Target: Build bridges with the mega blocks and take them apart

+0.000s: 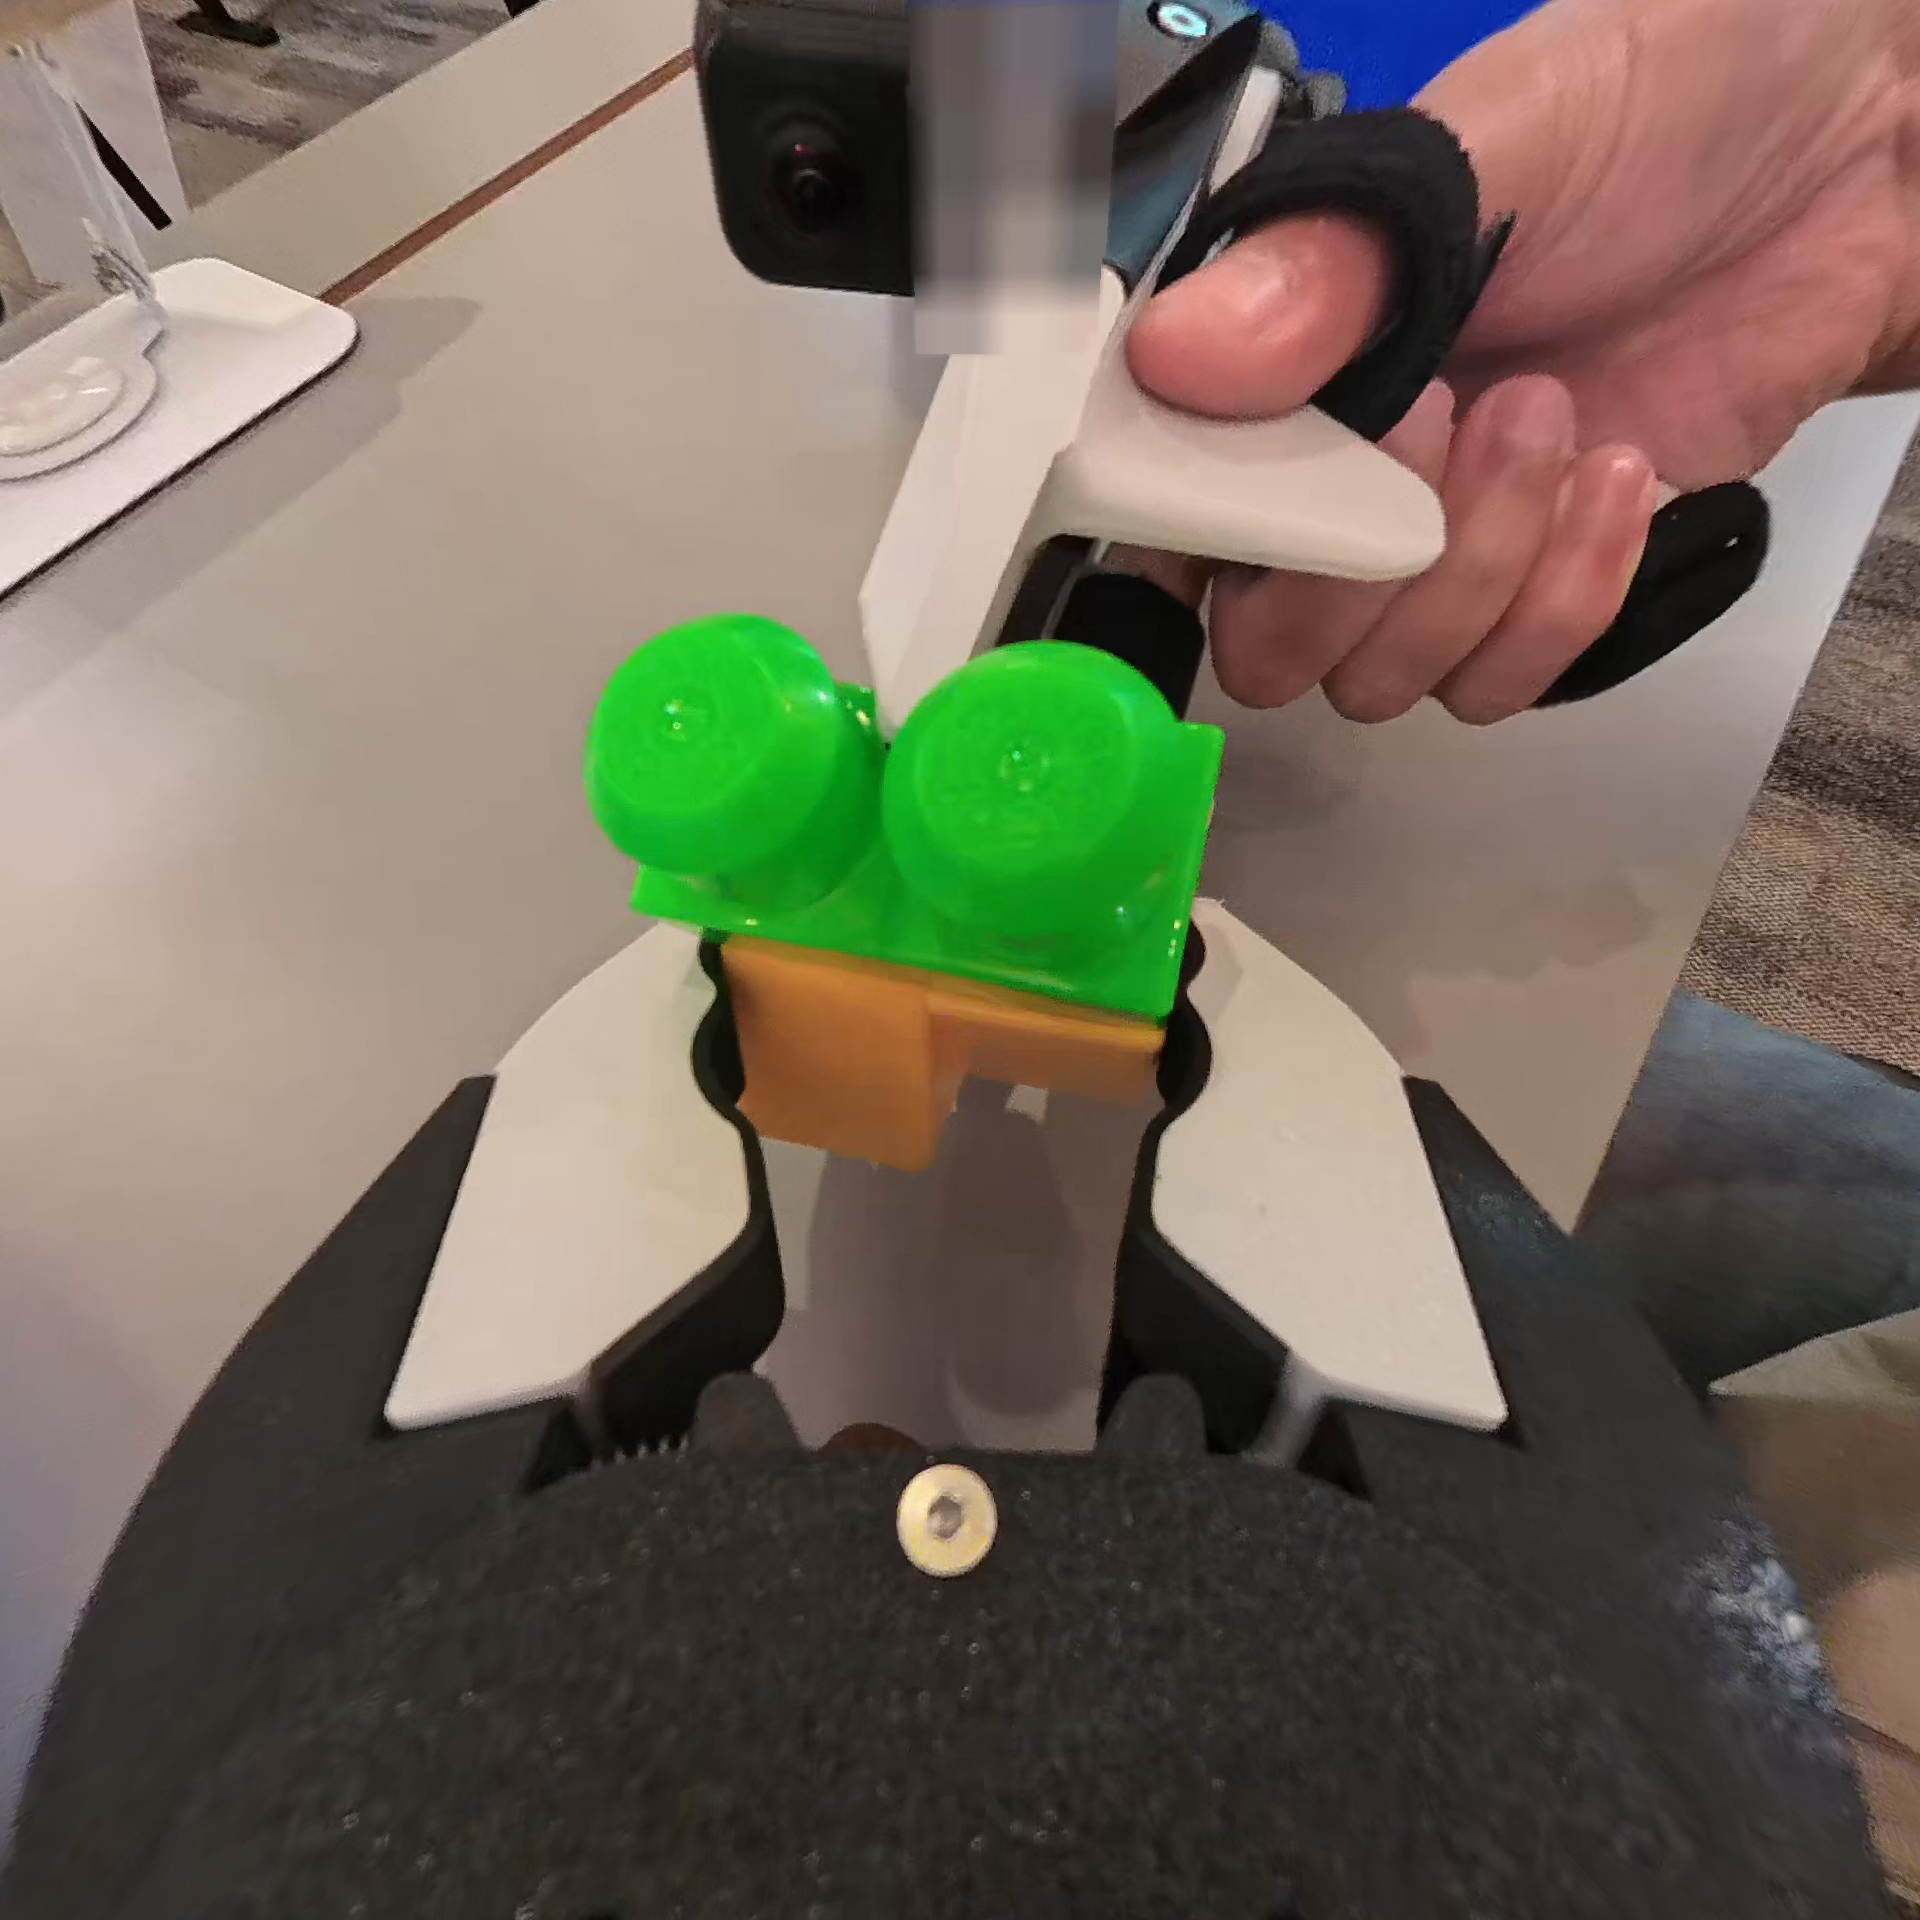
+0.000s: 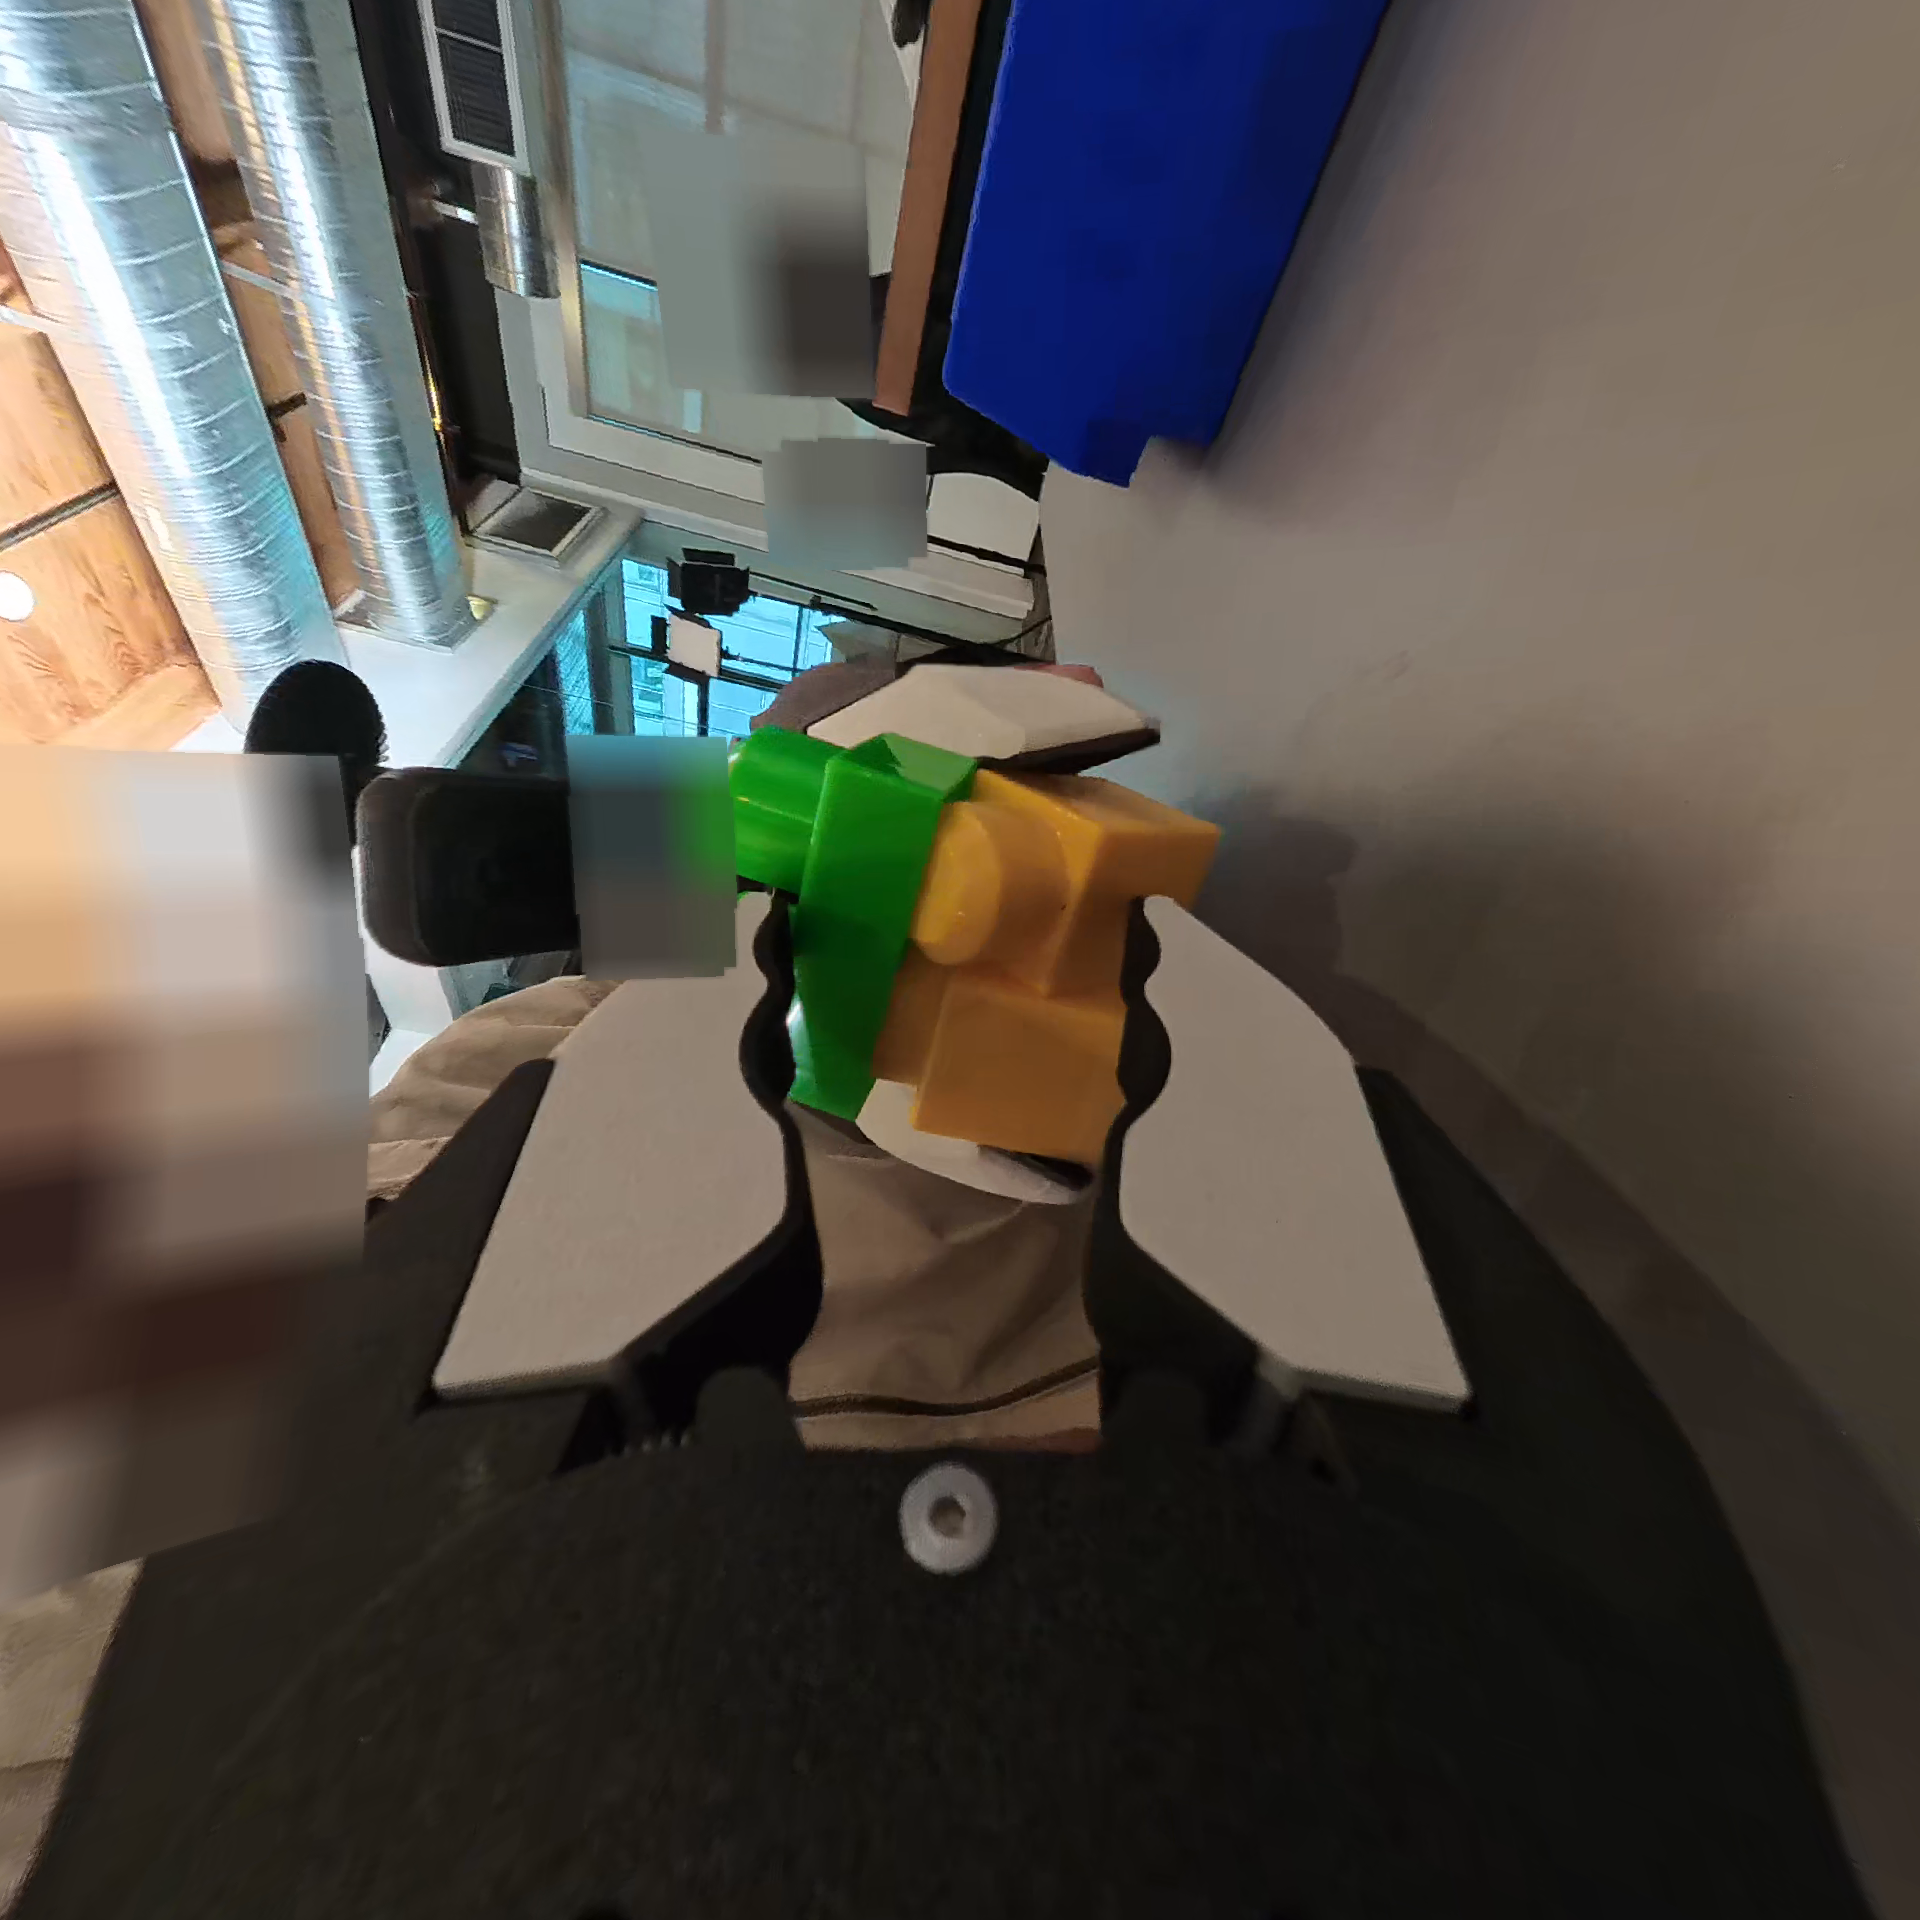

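Two blocks are all you carry here: a green block [image 1: 914,821] pressed onto an orange block [image 1: 894,1049], held in the air above the bench [image 1: 312,831] rather than resting on it. Your left tool [image 1: 951,1029] has its jaws narrowed onto the orange block's sides. Your right tool [image 2: 951,997] comes in crosswise, and its jaws are closed around the same pair; in the right wrist view, one pad sits against the orange block [image 2: 1039,997] and the other near the green block [image 2: 852,935], though I cannot tell whether it presses.

The risk, as I judge it, is in the pull. If you mean to part them, a grip that spans both blocks will clamp the joint instead of freeing it. A sudden release could flick a block out of the smooth pads and off the bench edge at 3 o'clock, onto the carpet [image 1: 1829,790]. Twisting may also lever the orange block out of your left tool.

The bench is pale grey and matte, with a white tray [image 1: 208,353] at 10 o'clock. Beyond it the room shows silver ducting [image 2: 260,343], windows and a blue panel [image 2: 1164,208].
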Available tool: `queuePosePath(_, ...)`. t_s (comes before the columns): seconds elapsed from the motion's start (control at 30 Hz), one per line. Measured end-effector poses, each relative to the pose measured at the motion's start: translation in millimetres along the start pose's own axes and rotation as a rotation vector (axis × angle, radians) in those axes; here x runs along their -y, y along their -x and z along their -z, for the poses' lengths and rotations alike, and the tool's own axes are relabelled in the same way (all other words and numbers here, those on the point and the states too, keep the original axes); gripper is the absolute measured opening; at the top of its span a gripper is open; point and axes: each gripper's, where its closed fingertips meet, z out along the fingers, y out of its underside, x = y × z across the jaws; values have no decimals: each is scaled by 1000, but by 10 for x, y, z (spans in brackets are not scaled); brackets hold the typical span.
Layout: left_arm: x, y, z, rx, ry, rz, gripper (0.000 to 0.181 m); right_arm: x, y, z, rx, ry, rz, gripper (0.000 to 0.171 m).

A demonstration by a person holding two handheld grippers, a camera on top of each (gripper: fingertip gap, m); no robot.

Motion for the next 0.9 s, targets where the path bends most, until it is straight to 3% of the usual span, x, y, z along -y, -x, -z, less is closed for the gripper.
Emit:
queuePosePath(0.43, -74, 71, -5, 32, 1, 23, 78, 29, -40, 7, 33, -16, -7, 53)
queuePosePath(0.5, -122, 97, -9, 41, 24, 24, 79, 67, -39, 44, 52, -42, 0, 40)
queuePosePath(0.53, -119, 112, -5, 31, 13, 44, 78, 88, -13, 73, 85, -54, -3, 21)
queuePosePath(0.77, -200, 133, -44, 38, 32, 2, 78, 65, -69, 35, 18, -12, 59, 23)
queuePosePath(0.9, -179, 132, -27, 21, 14, 17, 78, 55, -7, 20, 38, 5, 65, 36)
